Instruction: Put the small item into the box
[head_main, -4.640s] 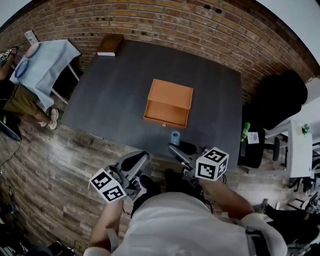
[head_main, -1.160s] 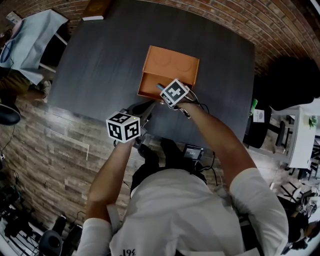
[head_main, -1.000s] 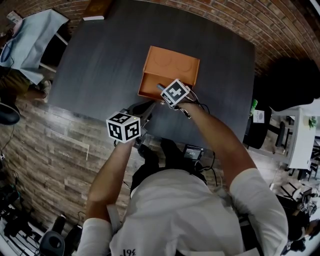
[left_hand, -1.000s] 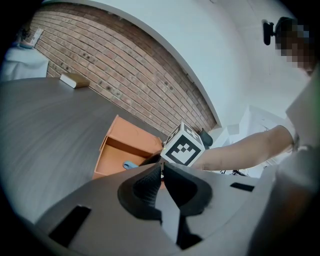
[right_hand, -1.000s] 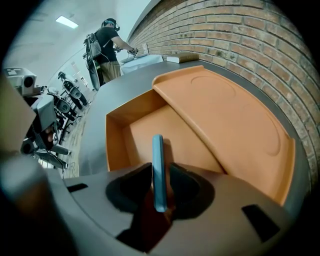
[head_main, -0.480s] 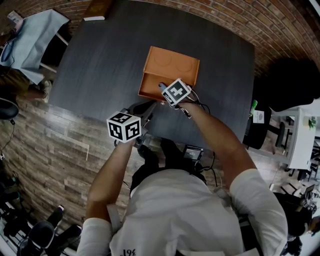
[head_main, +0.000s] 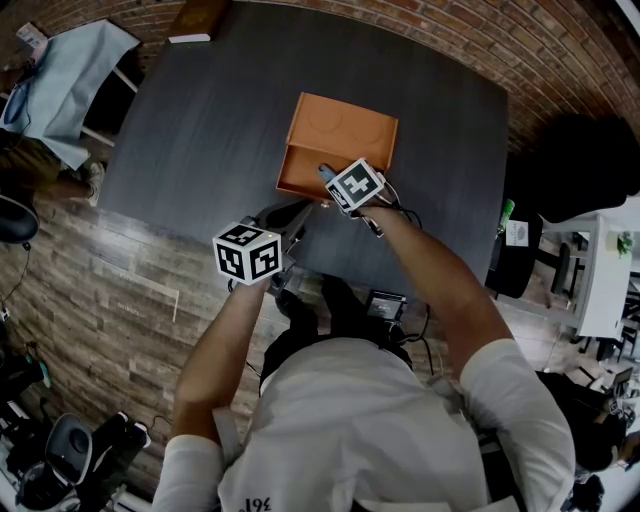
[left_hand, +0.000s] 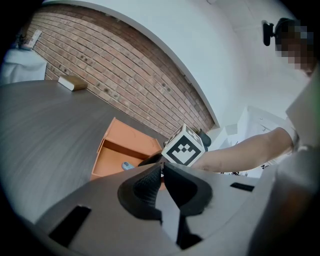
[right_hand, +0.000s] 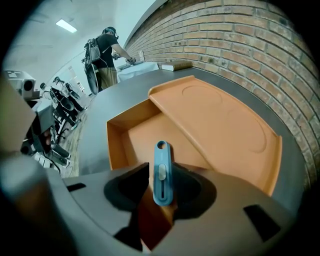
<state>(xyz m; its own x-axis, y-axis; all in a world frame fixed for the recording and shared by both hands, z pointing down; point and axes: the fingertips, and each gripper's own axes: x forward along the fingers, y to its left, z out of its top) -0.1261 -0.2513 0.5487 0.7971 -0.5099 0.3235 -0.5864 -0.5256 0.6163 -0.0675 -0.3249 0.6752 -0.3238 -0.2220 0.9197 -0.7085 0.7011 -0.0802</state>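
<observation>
A brick wall (right_hand: 240, 35) stands behind the dark surface (head_main: 200, 120), where the orange box (right_hand: 114, 135) lies with its lid (right_hand: 225, 120) pushed half back. The right gripper (right_hand: 161, 166) hangs over the open part. Its fingers (right_hand: 192, 187) are a little apart, and the small item (right_hand: 161, 172), blue and slim, stands between them against one finger. A thin gap shows at the other finger, so it seems not clamped.

The item could tip sideways when the fingers go wider, and catch the lid's edge just beyond them. The left gripper (left_hand: 161, 167) is pressed together and empty, well short of the box.

Whether the item's far end touches the box floor cannot be told. In the head view the marker cube covers it.
</observation>
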